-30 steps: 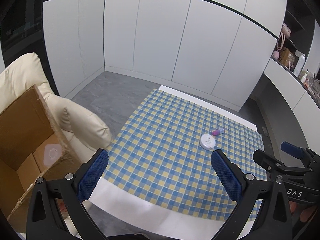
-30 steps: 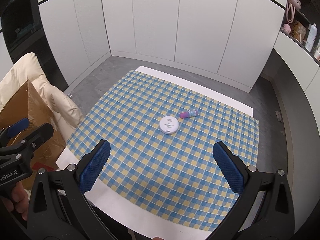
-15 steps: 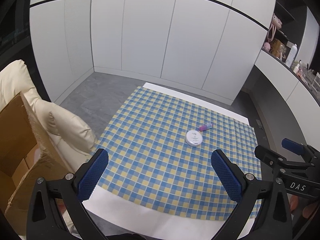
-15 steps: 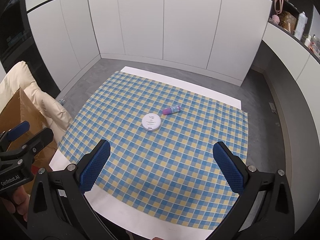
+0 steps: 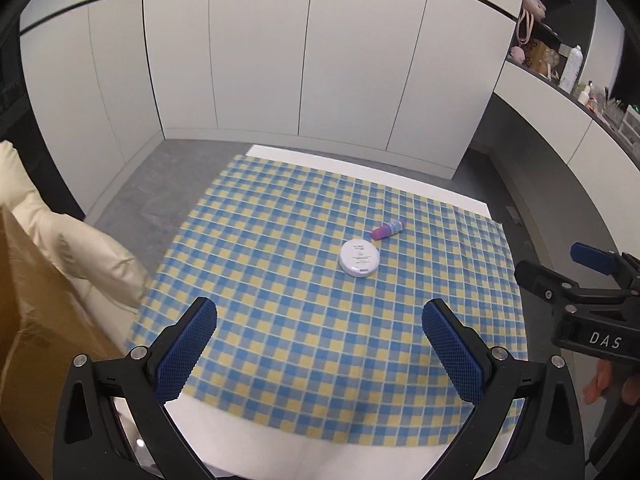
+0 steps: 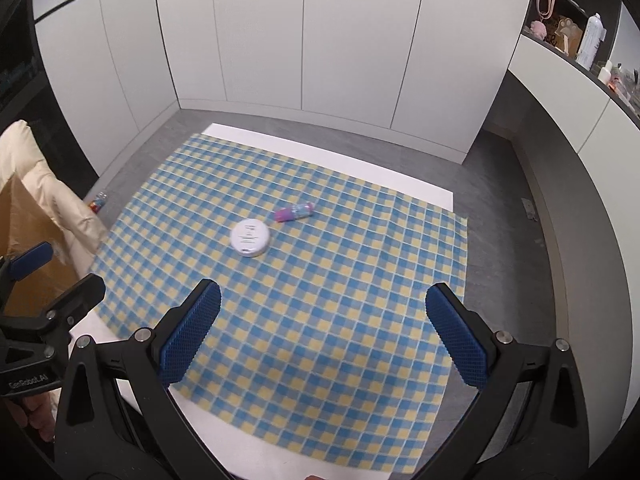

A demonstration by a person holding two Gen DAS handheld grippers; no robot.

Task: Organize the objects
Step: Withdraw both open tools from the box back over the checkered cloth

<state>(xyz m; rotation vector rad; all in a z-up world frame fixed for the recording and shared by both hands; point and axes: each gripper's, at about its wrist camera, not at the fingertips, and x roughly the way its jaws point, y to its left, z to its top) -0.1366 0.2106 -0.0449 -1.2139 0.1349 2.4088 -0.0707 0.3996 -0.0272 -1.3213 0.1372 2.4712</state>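
- Change over the last second: both wrist views have swung away from the cardboard box [image 5: 36,332] toward the checked cloth [image 5: 320,320]. The box, formerly filling the left view's left side with its interior showing, is now only an edge.
- Left gripper [image 5: 320,344]: released, jaws wide apart, nothing between them.
- Right gripper [image 6: 324,334]: released, jaws wide apart, empty.
- White round tin [image 6: 251,237]: lying flat near the cloth's centre, unmoved on the cloth.
- Purple tube [image 6: 293,211]: on its side, just beyond the tin, not touching it.
- Judgement: both tools are lining up on the tin and tube; pickup has not begun, and the box is the probable destination.
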